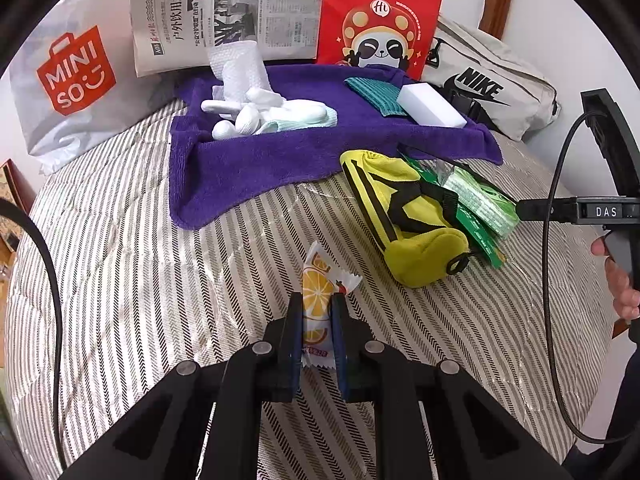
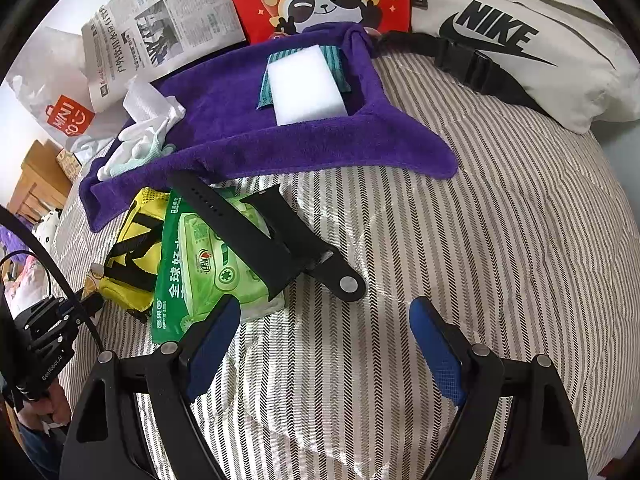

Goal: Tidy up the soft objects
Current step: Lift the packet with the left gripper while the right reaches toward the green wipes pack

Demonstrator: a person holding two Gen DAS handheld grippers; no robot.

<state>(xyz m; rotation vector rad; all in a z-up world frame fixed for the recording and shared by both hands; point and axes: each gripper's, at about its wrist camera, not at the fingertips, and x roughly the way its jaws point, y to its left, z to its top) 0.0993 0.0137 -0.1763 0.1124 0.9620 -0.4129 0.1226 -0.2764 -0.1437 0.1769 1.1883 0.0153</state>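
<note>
Left gripper [image 1: 316, 312] pinches the light, crinkly candy [image 1: 316, 300] mid-wrapper, near the towel [image 1: 248, 168]; right gripper [image 2: 324, 320] gapes empty.

Both black metal tongs [image 1: 316, 312] [image 2: 324, 320] have blue pads [image 2: 438, 344], round silver screws [image 1: 262, 347] and thin black cables [image 1: 554, 280].

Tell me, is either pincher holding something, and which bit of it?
The left gripper is shut on the orange-slice candy packet, pinching its middle from both sides. The right gripper is open, holding nothing.
</note>
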